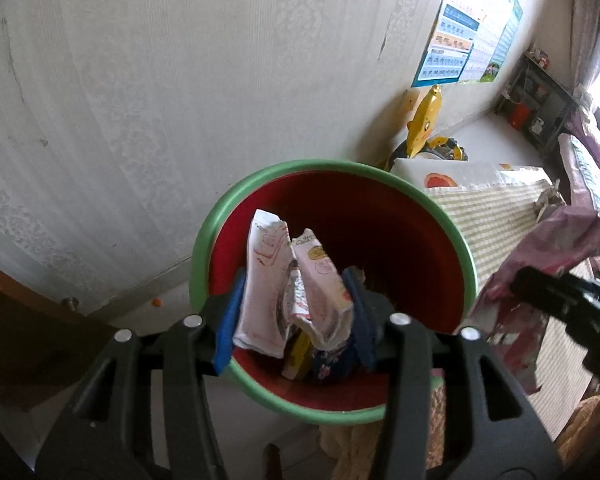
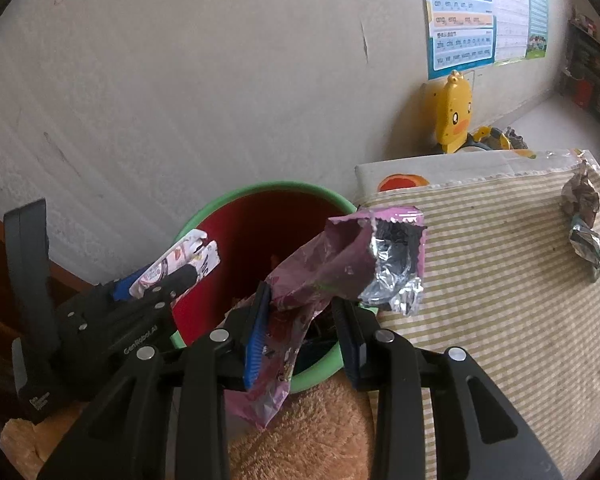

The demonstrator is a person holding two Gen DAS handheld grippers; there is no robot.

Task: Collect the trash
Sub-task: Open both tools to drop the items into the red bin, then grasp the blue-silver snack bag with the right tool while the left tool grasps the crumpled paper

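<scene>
A red bin with a green rim [image 1: 452, 236] stands by the wall; it also shows in the right wrist view [image 2: 260, 192]. My left gripper [image 1: 296, 312] is shut on crumpled pink-and-white wrappers [image 1: 268, 280] and holds them over the bin's mouth; it also shows in the right wrist view [image 2: 168, 276]. My right gripper [image 2: 302, 320] is shut on a purple foil wrapper [image 2: 340, 256] above the bin's near rim, beside the bed; the wrapper also shows in the left wrist view [image 1: 540, 248]. More trash lies inside the bin [image 1: 332, 360].
A crumpled foil wrapper [image 2: 582, 220] lies on the striped bedsheet [image 2: 500, 280] at the right. A yellow duck toy [image 2: 454, 112] stands against the wall behind the bin. An orange fluffy blanket [image 2: 320, 432] lies under my right gripper. Posters [image 2: 480, 8] hang on the wall.
</scene>
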